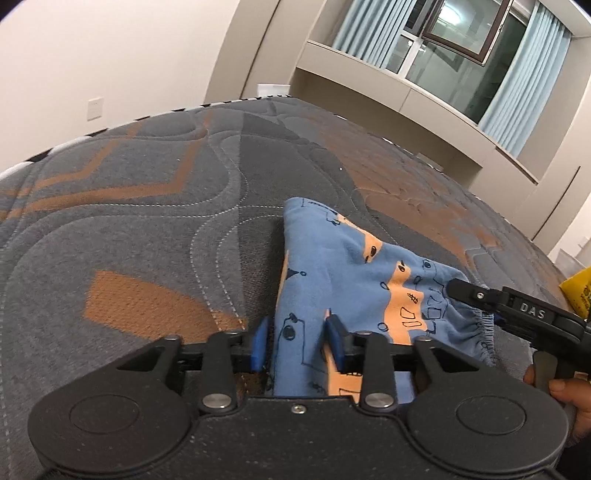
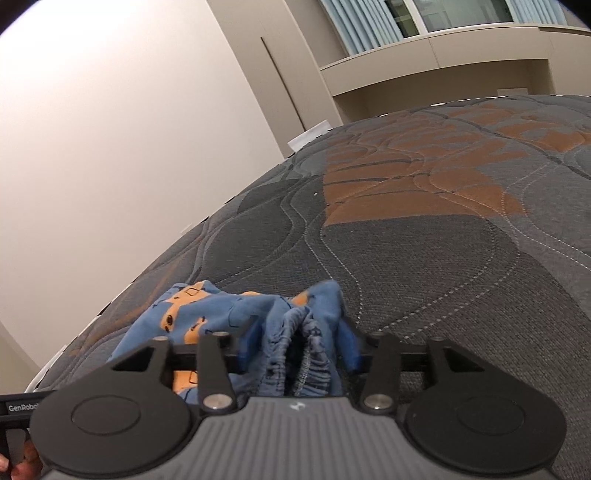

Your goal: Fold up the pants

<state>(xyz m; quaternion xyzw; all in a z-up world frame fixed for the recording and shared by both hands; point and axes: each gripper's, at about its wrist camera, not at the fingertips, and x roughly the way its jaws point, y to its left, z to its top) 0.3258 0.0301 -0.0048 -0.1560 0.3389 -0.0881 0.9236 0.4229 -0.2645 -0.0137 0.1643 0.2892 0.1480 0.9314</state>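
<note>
The pants (image 1: 354,266) lie bunched on the mattress (image 1: 155,206), blue with orange prints, and both hand-held grippers sit right at the near edge of the cloth. The left hand-held gripper (image 1: 297,343) has its blue pads (image 1: 334,338) parted, a strip of fabric running loose between them, not pinched. The right hand-held gripper (image 2: 299,343) straddles the gathered elastic waistband (image 2: 291,354), jaws apart too, though the folds crowd the pads and a light touch on one side cannot be ruled out. This reads as a release: a fold just laid down, cloth let go. The heap looks rumpled, so the next move likely calls for backing both grippers clear without dragging fabric, then smoothing or regrasping for another fold. Around it, a quilted grey and orange mattress, bare beige walls, a window (image 1: 469,33) with pale blue curtains (image 1: 524,77)
</note>
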